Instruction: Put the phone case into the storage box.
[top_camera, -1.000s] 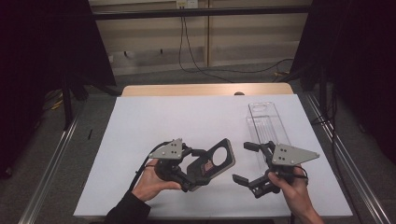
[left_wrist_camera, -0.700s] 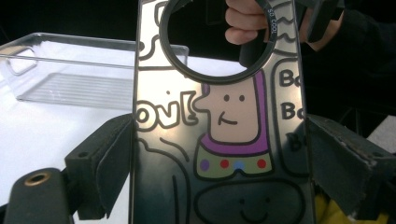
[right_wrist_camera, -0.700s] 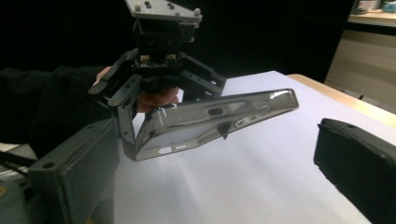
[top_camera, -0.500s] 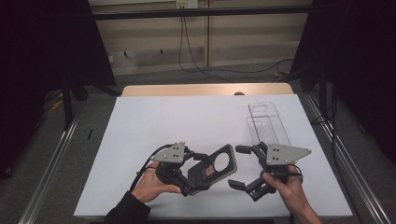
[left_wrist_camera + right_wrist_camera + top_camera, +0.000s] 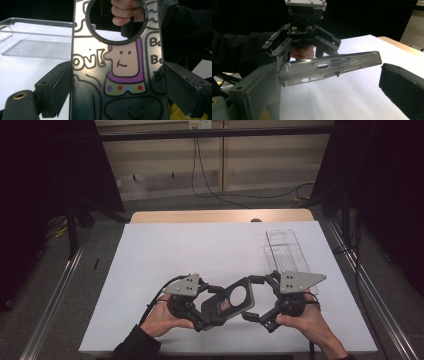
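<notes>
The left gripper (image 5: 212,312) pinches a phone case (image 5: 229,301) across its width, holding it lifted over the near edge of the white table (image 5: 200,250). In the left gripper view the case (image 5: 117,70) sits between both pads, which press on its long edges; its glossy back carries a cartoon figure and a round camera opening at the top.

The right gripper (image 5: 257,300) faces the case from the other side with its jaws spread, one tip above and one below the case's free end. In the right gripper view the case (image 5: 329,67) shows edge-on, tilted, with its side cut-outs visible, and the left gripper (image 5: 304,32) clamps its far end; the near jaws stand well apart on either side, and they do not seem to touch the case, though the angle makes that hard to judge.

A clear plastic tray (image 5: 286,254) lies on the table just beyond the right hand (image 5: 305,320), partly covered by the grey plate on that gripper. In the left gripper view the tray (image 5: 37,40) is cut off by the case.

The lower part of the case is hidden behind the left gripper's body in the high view. Through the round opening, fingers (image 5: 125,11) of the right hand show, their rest masked by the case. The surroundings beyond the table are dark, with little to make out.
</notes>
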Demonstrator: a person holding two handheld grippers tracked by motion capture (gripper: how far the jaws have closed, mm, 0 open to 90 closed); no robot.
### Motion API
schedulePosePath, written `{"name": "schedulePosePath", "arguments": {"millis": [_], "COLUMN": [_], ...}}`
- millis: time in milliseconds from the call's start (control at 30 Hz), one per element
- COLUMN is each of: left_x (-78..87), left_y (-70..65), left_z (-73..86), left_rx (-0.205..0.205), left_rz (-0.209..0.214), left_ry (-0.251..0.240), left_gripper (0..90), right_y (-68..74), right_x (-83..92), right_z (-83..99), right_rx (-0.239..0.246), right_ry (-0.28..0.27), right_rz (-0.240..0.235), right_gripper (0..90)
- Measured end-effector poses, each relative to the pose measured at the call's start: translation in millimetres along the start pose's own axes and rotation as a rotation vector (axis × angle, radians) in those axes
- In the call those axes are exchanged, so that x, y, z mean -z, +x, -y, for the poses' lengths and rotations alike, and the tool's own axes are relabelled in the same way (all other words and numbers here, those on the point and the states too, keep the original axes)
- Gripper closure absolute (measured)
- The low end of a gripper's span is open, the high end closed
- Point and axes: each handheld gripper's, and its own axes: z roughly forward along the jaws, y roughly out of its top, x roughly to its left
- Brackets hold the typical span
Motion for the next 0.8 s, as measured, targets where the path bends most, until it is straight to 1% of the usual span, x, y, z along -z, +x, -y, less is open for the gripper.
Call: {"name": "schedulePosePath", "arguments": {"millis": [33, 167, 233, 267, 333, 467, 533, 800], "left_x": [0.1, -0.2, -0.1, -0.1, 0.3, -0.3, -0.7, -1.8], "left_y": [-0.2, -0.5, 0.0, 0.0, 0.1, -0.2, -0.2, 0.1], "left_z": [-0.1, 0.1, 0.4, 0.4, 0.3, 0.6, 0.7, 1.8], "left_rx": [-0.002, -0.005, 0.001, 0.007, 0.005, 0.006, 0.004, 0.003], "left_rz": [0.003, 0.009, 0.016, 0.013, 0.017, 0.02, 0.025, 0.041], "left_ry": [0.003, 0.008, 0.007, 0.005, 0.006, 0.01, 0.014, 0.023], "left_gripper": [12.4, 12.4, 12.4, 12.4, 12.4, 12.4, 12.4, 12.4], "right_y": [-0.2, -1.3, -2.1, -2.7, -3.9, -5.7, -6.2, -7.4], "right_x": [-1.0, -3.5, -4.1, -4.5, -4.3, -5.1, -6.0, -9.3], "right_z": [-0.3, -1.3, -1.3, -1.2, -1.2, -1.6, -1.7, -5.0], "right_rx": [-0.002, 0.016, 0.016, 0.02, 0.028, 0.025, 0.024, 0.063], "right_ry": [0.001, 0.016, 0.028, 0.031, 0.028, 0.03, 0.035, 0.057], "right_rz": [-0.005, -0.022, -0.031, -0.035, -0.042, -0.059, -0.075, -0.115], "right_gripper": [0.2, 0.7, 1.2, 1.2, 2.2, 3.3, 3.9, 7.1]}}
